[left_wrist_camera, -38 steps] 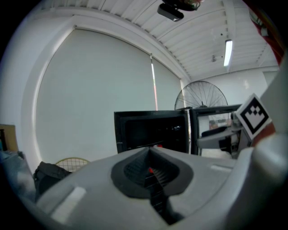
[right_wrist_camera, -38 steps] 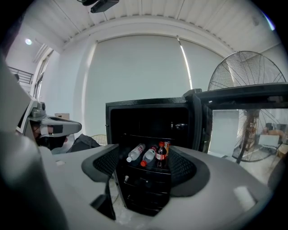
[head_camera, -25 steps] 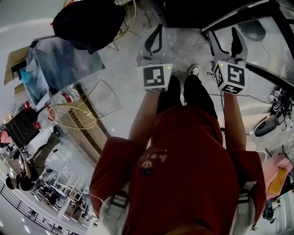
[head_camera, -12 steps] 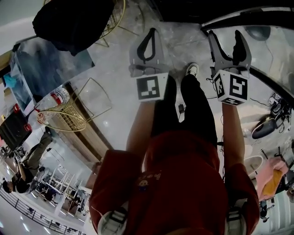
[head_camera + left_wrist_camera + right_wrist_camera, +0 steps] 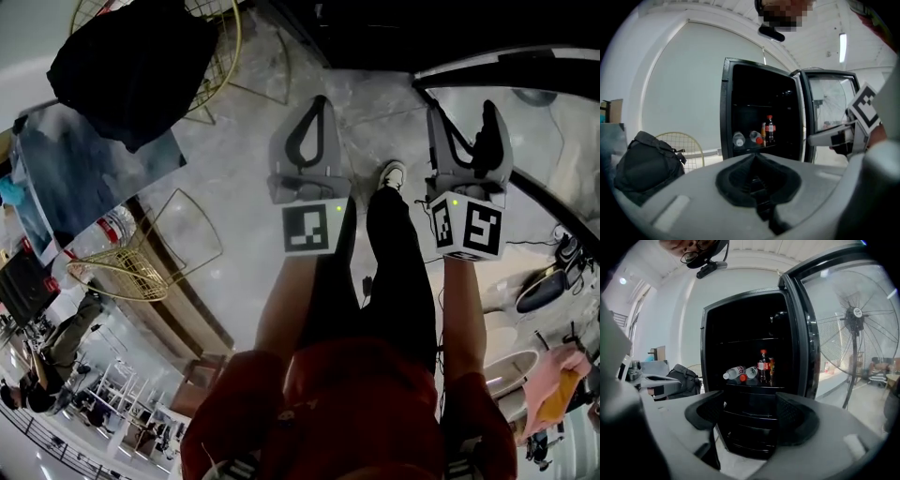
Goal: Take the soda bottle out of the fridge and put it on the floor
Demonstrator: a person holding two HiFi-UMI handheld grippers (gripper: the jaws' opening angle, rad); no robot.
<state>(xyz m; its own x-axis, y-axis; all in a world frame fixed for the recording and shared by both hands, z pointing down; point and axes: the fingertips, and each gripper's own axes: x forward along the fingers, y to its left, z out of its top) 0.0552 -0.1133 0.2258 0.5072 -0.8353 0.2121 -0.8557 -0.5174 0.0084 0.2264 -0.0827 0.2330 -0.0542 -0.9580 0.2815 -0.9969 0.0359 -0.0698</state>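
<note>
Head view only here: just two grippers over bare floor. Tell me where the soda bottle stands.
Observer: The soda bottle stands upright on a shelf inside the fridge, seen in the right gripper view.
Operator: Report the door.
Observer: The door is swung open, at the right of the fridge.
Operator: Name what's beside the bottle.
Observer: Two clear bottles lie on their sides on the same shelf, just left of it.
</note>
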